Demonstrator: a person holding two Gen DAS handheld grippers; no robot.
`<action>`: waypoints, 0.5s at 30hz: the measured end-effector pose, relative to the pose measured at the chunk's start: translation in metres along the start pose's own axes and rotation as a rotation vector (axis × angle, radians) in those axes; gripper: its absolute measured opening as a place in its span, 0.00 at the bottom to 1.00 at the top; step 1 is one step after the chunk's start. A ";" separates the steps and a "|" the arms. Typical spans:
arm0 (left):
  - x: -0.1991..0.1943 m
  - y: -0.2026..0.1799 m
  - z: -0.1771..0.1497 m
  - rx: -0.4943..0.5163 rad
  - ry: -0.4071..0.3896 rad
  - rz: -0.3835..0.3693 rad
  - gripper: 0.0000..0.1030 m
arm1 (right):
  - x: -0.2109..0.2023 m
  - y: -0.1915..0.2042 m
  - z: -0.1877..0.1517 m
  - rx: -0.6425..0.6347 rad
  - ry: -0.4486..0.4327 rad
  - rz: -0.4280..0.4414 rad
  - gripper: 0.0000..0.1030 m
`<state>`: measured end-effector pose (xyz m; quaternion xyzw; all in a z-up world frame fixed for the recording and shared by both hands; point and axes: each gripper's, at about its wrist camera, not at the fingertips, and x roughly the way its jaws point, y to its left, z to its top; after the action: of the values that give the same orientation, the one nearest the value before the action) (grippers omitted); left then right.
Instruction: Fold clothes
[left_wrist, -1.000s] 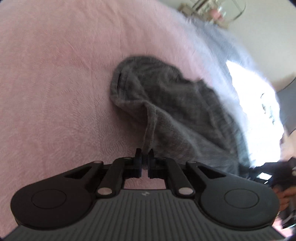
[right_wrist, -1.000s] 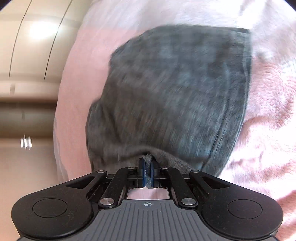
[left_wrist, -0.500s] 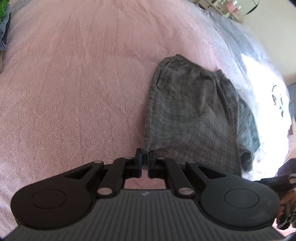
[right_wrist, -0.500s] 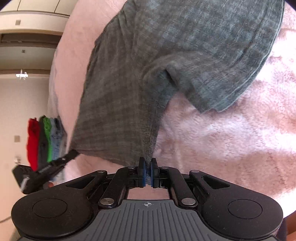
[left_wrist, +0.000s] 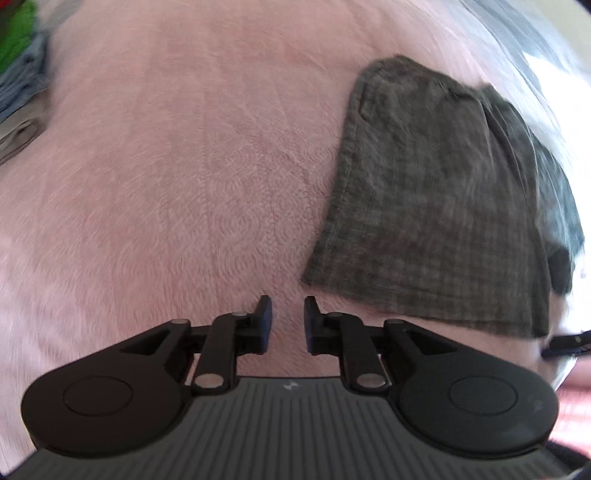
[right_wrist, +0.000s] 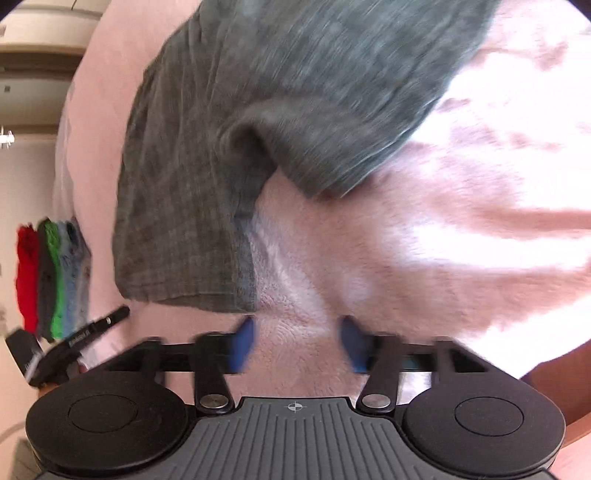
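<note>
Pink blanket (left_wrist: 184, 184) covers the whole bed, soft and fuzzy. Grey shorts (left_wrist: 436, 206) lie flat on it, folded in half, on the right side in the left wrist view. A stack of clothes (right_wrist: 48, 280), red, grey, green and blue, sits far off to the left. The left gripper (left_wrist: 286, 321) is near the shorts' corner, its fingers apart and holding nothing. The right gripper (right_wrist: 297, 343) has its fingers wide, also empty, just beside the shorts' near edge.

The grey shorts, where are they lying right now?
The grey shorts lie flat on the pink blanket, ahead and to the right of the open left gripper; in the right wrist view they sit just beyond the open right gripper.
</note>
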<state>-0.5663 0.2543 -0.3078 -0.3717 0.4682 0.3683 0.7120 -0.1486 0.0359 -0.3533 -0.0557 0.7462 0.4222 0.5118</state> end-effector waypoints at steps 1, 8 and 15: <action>-0.005 -0.005 -0.002 -0.031 -0.009 -0.008 0.14 | -0.011 -0.003 0.001 -0.012 -0.027 -0.023 0.56; -0.003 -0.100 -0.037 -0.250 -0.043 -0.266 0.27 | -0.090 -0.056 0.047 0.033 -0.268 -0.088 0.56; 0.030 -0.213 -0.071 -0.353 -0.092 -0.425 0.32 | -0.134 -0.104 0.113 -0.086 -0.369 -0.062 0.56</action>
<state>-0.3993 0.1013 -0.3164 -0.5627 0.2756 0.3030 0.7180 0.0487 0.0006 -0.3174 -0.0222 0.6186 0.4408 0.6500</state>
